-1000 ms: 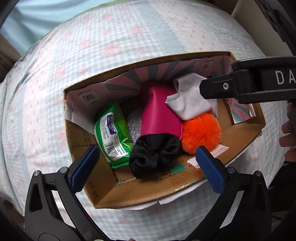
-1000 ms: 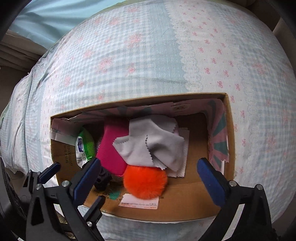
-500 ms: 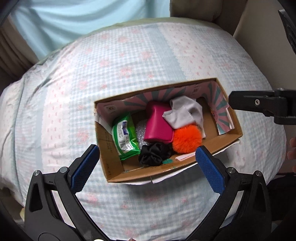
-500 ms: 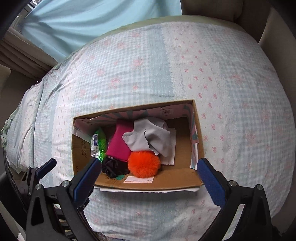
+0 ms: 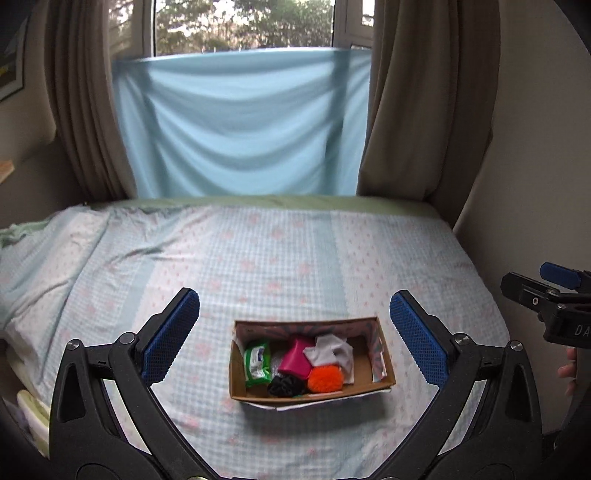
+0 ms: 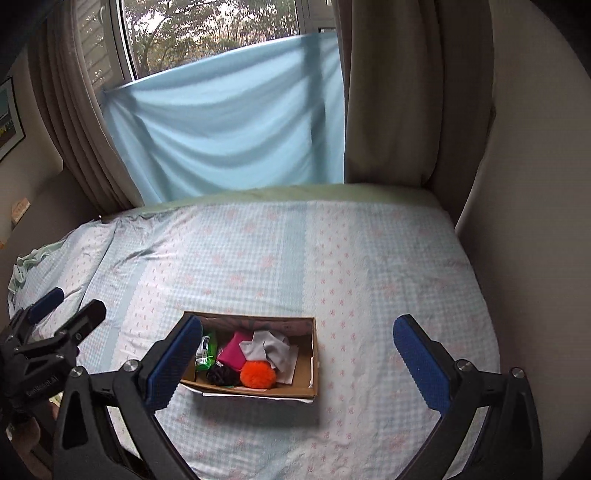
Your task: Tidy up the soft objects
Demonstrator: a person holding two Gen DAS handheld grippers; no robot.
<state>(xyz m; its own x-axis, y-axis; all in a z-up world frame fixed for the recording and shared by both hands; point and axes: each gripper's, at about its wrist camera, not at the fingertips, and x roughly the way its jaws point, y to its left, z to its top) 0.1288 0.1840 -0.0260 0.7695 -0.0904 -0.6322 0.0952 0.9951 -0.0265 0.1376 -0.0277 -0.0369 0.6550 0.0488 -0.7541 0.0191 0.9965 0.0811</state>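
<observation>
Bed under curtained window, probably bedroom; both claws wide open, empty.

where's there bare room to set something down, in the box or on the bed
Inside the box, only the right end is bare, between the grey cloth and the right wall. The left and middle are crowded with the wipes pack, pink pouch, black scrunchie and orange pompom. The bedspread around the box is open.

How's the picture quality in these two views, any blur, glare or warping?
Left wrist view: strong fisheye bending with dark corners; the blue sheet looks smeared, while the cardboard box stays fairly legible. Right wrist view: same barrel warp; the window is bright but not blown out, and the box casts a soft shadow on the bedspread.
</observation>
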